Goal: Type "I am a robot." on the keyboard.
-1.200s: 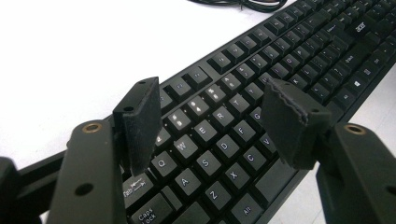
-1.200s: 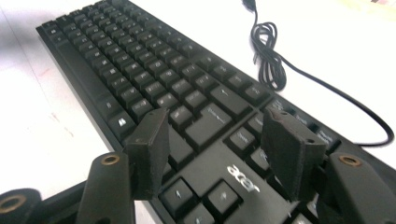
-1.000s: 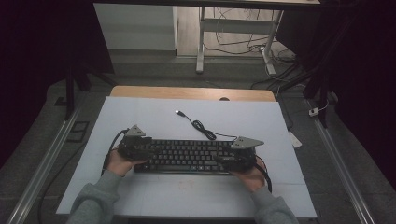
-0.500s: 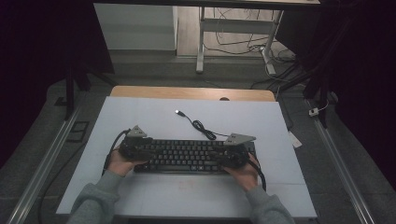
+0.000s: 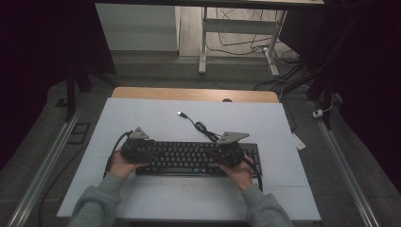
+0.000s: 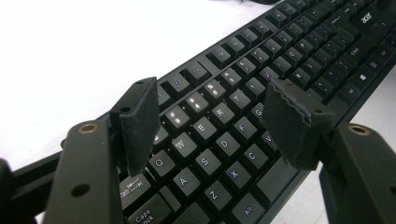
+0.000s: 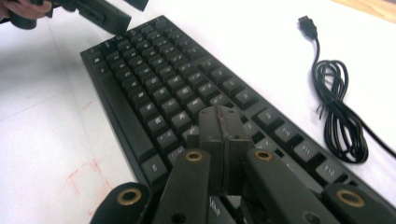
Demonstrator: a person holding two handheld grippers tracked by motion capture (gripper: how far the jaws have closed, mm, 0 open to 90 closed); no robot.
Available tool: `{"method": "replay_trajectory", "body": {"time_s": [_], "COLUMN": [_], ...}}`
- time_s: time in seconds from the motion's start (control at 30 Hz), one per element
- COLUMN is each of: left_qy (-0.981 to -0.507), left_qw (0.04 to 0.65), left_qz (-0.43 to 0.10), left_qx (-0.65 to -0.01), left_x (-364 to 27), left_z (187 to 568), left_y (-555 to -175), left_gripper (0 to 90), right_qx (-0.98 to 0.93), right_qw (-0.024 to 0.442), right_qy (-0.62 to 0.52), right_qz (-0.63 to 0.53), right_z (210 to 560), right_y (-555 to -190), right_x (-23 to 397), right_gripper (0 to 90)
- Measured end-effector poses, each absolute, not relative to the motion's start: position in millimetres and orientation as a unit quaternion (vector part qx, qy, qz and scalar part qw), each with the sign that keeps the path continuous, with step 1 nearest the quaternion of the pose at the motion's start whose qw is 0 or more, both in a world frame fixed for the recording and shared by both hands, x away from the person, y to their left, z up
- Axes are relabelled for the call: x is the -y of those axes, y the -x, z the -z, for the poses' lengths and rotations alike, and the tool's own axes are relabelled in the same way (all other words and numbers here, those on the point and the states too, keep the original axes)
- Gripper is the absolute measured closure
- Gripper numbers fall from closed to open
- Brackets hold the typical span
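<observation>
Keyboard [image 5: 196, 158], black, lies flat on the white table [image 5: 156, 118], long edge across, a little toward six o'clock of the table's middle. Its cable [image 5: 202, 127] runs off toward twelve o'clock in a loose coil, the plug [image 5: 181, 114] lying free on the table near eleven o'clock of the coil, connected to nothing. Left gripper [image 6: 212, 109] hovers over the letter keys at the nine o'clock end of the keyboard, jaws spread wide with nothing between them; pads [image 6: 140, 121] clear of the keys as far as its own view shows. Right gripper [image 7: 220, 140] sits over the three o'clock end, near the function row; its jaws have just been closing and now stand pressed together, nothing caught between them, tips pointed at a key. Whether the tips touch that key cannot be told. Judgement: work looks like pressing keys with closed tips, right side ready to tap or tapping, left side not yet clenched for the same. No key visibly down. Keyboard itself unmoved and square to the table; most of the job seems left.
</observation>
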State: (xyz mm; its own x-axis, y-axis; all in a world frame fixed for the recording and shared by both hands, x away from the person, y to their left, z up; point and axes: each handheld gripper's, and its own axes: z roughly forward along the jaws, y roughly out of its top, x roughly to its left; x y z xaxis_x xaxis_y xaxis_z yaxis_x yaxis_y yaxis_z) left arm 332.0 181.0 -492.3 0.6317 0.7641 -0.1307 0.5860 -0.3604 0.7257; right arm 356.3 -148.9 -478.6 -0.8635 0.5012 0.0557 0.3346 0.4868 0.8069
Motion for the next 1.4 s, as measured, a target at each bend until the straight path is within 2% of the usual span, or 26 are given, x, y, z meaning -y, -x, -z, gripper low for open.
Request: {"method": "replay_trajectory", "body": {"time_s": [0.3, 0.87, 1.4], "left_qy": [-0.820, -0.821, -0.822], "left_qw": [0.382, 0.380, 0.378], "left_qz": [-0.116, -0.117, -0.119], "left_qx": [-0.411, -0.410, -0.408], "left_x": [-179, -179, -178], "left_z": [493, 494, 495], "left_y": [-332, -333, -332], "left_gripper": [35.6, 35.5, 35.1], "right_qx": [-0.851, -0.875, -0.878], "right_qw": [0.087, 0.072, 0.088], "right_qy": [-0.254, -0.250, -0.249], "right_qz": [-0.451, -0.409, -0.400], "right_z": [479, 509, 515], "right_y": [-367, -377, -380], "right_x": [132, 104, 100], "right_gripper": [90.0, 90.0, 89.8]}}
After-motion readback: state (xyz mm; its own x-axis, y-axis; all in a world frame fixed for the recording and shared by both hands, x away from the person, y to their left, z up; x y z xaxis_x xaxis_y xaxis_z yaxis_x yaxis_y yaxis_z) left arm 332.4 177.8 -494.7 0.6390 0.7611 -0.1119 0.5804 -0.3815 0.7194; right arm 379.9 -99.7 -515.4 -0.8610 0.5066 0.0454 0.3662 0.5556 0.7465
